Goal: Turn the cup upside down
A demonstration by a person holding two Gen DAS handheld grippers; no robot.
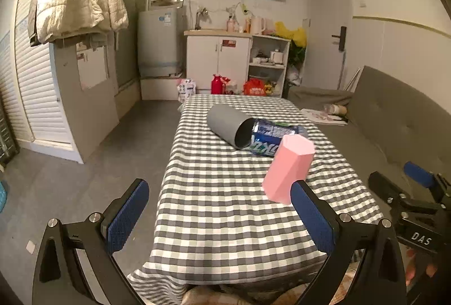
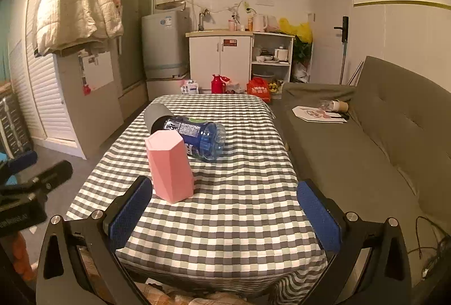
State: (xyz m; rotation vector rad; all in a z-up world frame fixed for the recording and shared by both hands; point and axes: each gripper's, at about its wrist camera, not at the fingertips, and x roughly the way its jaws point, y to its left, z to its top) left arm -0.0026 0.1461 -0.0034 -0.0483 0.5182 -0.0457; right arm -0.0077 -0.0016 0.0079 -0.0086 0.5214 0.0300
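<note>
A pink faceted cup [image 1: 286, 168] stands on the checked tablecloth [image 1: 214, 192] with a closed flat end facing up; it also shows in the right wrist view [image 2: 169, 167]. My left gripper [image 1: 222, 217] is open and empty, short of the cup, which is just past its right finger. My right gripper [image 2: 225, 217] is open and empty, with the cup just beyond its left finger. The right gripper also shows at the right edge of the left wrist view [image 1: 406, 192].
A grey cylinder cup [image 1: 229, 126] lies on its side mid-table, touching a blue plastic bottle [image 1: 274, 137] also on its side. A grey sofa [image 2: 366, 136] runs along the table's right side. The floor lies to the left, kitchen cabinets [image 1: 218, 62] at the back.
</note>
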